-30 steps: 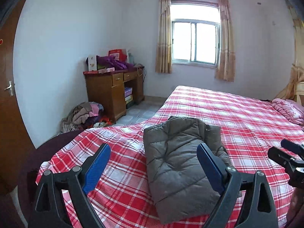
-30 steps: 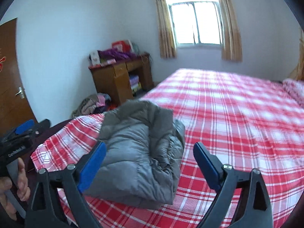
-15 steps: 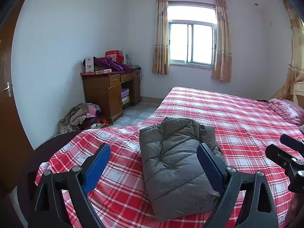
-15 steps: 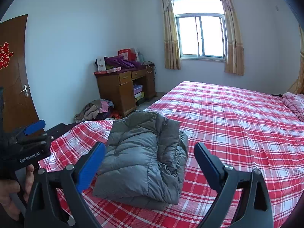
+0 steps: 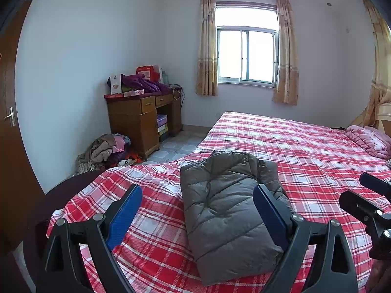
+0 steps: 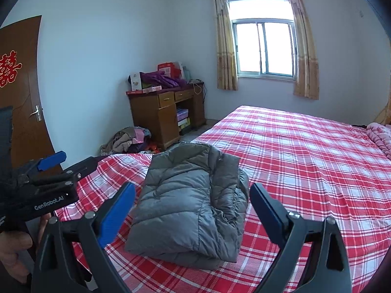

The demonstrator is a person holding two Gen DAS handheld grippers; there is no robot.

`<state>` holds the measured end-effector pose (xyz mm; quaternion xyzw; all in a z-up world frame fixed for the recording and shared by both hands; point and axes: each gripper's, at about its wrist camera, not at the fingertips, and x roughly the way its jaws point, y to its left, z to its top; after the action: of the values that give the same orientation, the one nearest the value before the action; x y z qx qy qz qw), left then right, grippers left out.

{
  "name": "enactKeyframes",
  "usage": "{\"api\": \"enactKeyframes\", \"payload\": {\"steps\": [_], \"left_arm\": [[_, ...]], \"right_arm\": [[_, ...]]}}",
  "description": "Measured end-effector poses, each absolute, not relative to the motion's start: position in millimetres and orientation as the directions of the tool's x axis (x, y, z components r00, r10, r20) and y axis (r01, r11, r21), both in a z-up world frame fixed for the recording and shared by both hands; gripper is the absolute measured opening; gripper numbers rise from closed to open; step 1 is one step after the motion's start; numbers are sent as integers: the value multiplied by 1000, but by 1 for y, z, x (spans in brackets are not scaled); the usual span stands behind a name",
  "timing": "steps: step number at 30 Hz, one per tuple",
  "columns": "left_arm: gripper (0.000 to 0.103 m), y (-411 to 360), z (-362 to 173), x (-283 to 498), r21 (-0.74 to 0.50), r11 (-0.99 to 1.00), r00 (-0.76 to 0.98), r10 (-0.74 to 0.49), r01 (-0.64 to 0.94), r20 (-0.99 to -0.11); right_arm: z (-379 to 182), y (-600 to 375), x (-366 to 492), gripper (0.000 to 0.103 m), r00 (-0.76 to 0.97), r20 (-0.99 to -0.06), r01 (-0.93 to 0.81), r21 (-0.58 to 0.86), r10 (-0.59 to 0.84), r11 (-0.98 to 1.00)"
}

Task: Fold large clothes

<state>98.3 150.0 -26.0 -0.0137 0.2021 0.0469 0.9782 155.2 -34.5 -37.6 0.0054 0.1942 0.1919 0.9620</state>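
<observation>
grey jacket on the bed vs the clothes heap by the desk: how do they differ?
The grey jacket is one garment folded into a compact block; the clothes heap is several mixed-colour pieces, loose and crumpled. The jacket lies on the red plaid bed; the heap sits on the floor beside the desk. Neither is held.

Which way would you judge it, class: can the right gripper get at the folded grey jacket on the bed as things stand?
Probably yes. The right gripper is open and empty, the grey jacket lies straight ahead of it on the bed, and nothing stands between them.
</observation>
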Motion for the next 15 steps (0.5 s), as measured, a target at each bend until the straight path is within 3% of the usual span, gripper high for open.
{"api": "enactKeyframes", "payload": {"steps": [15], "left_arm": [[92,147,-29,101,1,995,912,90,-97,-400]], "right_arm": [[-40,-31,154,97,847,-373,-371,97,379,924]]}}
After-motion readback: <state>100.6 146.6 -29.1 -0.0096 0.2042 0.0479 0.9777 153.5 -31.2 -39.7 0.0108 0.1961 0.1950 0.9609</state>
